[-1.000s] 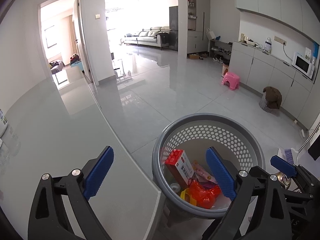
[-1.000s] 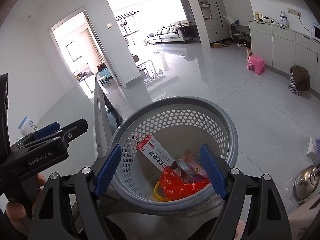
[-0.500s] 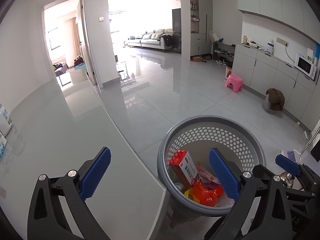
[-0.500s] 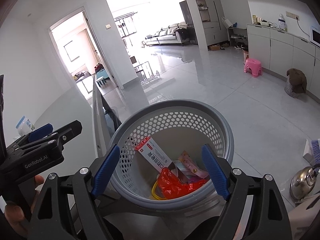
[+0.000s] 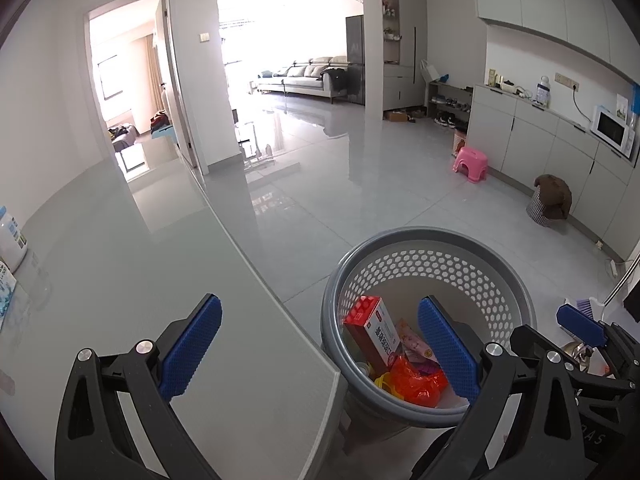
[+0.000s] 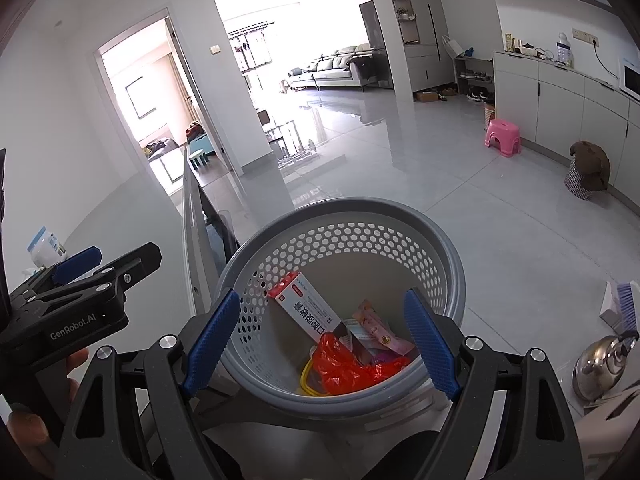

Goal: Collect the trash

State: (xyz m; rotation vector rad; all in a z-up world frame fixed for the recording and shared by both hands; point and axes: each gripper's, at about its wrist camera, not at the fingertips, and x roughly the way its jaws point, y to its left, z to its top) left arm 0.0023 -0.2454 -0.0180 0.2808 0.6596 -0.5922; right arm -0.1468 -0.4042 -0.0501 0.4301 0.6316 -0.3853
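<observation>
Trash sits below your two spread, empty grippers: your right gripper [image 6: 320,344] hangs over the grey perforated basket [image 6: 440,248], your left gripper [image 5: 320,352] over the table [image 5: 140,280] corner beside it. Inside the basket lie a red-and-white box [image 6: 308,308], a pink wrapper [image 6: 376,328] and a red plastic bag [image 6: 348,368].

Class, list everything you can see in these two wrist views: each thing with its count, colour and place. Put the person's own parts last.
Basket: one, grey, on floor beside table.
Box: one, red-and-white, in basket.
Plastic bag: one, red, in basket.
Table: one, grey, left.
Stool: one, pink, by cabinets.
Kettle: one, metal, lower right.
Sofa: one, light grey, far room.
Microwave: one, white, on counter.
Left gripper: black, blue fingers, open.
Right gripper: same, open over basket.
</observation>
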